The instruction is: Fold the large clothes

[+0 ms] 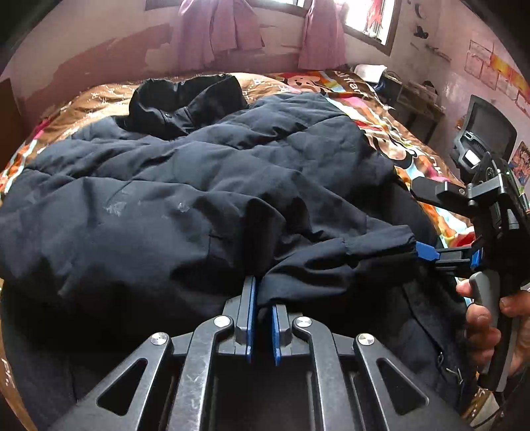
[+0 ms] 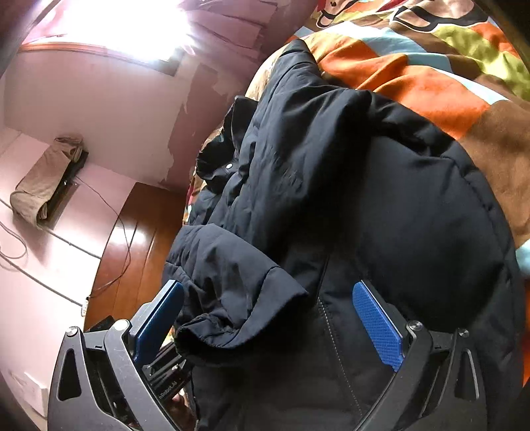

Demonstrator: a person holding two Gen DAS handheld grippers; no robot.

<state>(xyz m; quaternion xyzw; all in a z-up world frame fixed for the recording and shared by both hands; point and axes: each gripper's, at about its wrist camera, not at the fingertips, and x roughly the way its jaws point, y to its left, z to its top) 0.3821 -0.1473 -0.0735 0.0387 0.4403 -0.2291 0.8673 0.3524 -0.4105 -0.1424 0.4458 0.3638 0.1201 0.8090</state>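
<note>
Dark metal linkage fills the foreground as the left gripper pinches a fold of sleeve fabric between its nearly closed blue pads, low over a bed draped in a bright patchwork cover. Spread across that bed lies the large navy padded jacket, back up and rumpled, its black hood bunched toward the far wall. One sleeve crosses the near hem, its cuff reaching to the right gripper, whose jaws stand wide with nothing pressed between them; the right wrist view shows the sleeve end lying loose between those open pads. A hand grips the right tool's handle. By the look of it, the sleeve is being folded in over the jacket's body; the next move likely calls for laying it flat and releasing before the halves are doubled over. Puffy wrinkles across the back may resist a tidy fold. Pink curtains, a desk and a dark chair crowd the bed's far and right sides
</note>
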